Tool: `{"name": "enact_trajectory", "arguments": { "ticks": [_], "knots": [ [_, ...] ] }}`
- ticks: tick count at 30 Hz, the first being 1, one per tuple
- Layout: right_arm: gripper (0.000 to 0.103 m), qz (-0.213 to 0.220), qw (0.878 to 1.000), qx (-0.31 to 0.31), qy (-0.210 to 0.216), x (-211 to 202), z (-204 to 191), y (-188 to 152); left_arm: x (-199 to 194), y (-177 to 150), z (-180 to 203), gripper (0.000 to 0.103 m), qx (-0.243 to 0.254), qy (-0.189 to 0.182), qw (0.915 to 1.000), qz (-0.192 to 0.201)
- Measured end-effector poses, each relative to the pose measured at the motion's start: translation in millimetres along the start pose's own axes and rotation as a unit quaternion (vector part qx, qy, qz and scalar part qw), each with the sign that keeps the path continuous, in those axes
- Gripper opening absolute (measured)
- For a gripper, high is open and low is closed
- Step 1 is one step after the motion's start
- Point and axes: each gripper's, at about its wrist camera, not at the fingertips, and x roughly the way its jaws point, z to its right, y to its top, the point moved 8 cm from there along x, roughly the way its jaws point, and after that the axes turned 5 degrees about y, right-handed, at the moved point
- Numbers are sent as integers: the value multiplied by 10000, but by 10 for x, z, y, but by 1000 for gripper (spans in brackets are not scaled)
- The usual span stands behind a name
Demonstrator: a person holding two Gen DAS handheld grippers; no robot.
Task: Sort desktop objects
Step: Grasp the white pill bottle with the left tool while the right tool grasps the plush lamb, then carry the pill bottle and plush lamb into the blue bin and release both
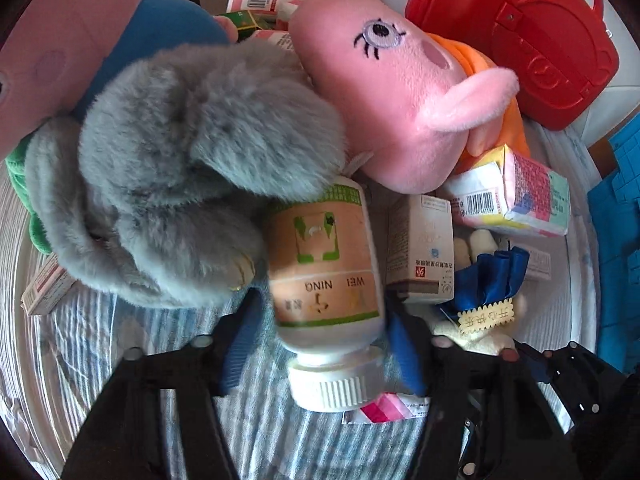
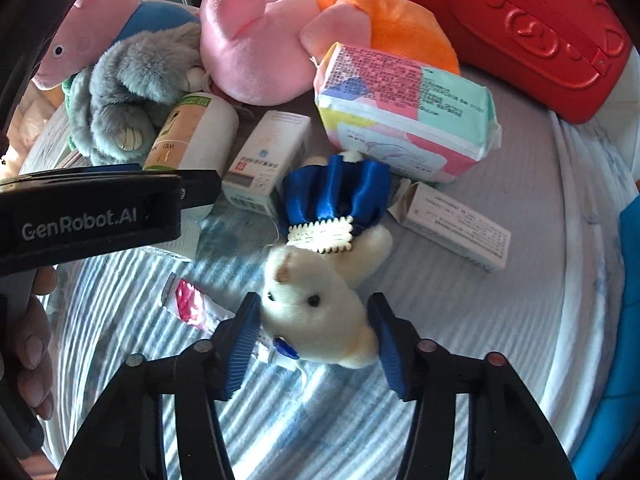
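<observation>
In the left wrist view my left gripper (image 1: 320,340) is shut on a white pill bottle (image 1: 324,264) with a peach and green label, cap toward the camera. The bottle also shows in the right wrist view (image 2: 192,140) beside the left gripper's black body (image 2: 92,216). In the right wrist view my right gripper (image 2: 316,332) is open around the head of a small cream teddy bear (image 2: 316,312) in a blue satin dress, which lies on the striped cloth. The pads stand on either side of the head, not pressing it.
A grey plush (image 1: 168,176), a pink pig plush (image 1: 392,92) and a second pig in blue (image 2: 100,24) lie behind. Medicine boxes (image 2: 268,156) (image 2: 456,228), a tissue pack (image 2: 404,120), a red case (image 2: 512,28) and a pink sachet (image 2: 188,300) lie around.
</observation>
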Motion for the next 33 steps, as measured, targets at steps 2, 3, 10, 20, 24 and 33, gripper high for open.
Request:
{"name": "enact_trajectory", "arguments": {
  "ticks": [2,3,10,20,24,33],
  "knots": [
    [44,26,10000,-42,53,-30,-31,-9,-31,-77,-10,52,37,-28,10000,56],
    [43,54,9999,-37,103,-61,-38,-19,-51,-135,-13,52,49,-83,9999,68],
    [43,-10,9995,131,284,-343,-48,-321,-266,-697,-99,52,103,-51,9999,78],
    [43,-254,9980,268,507,-793,-76,-961,-840,-1533,-16,52,345,-31,9992,218],
    [43,-183,9984,305,430,-1028,-134,-1133,-1256,-1404,-421,52,411,-171,9984,338],
    [43,456,9983,130,337,-1913,-382,-1189,-2098,-1485,-425,52,559,64,9952,801]
  ]
}}
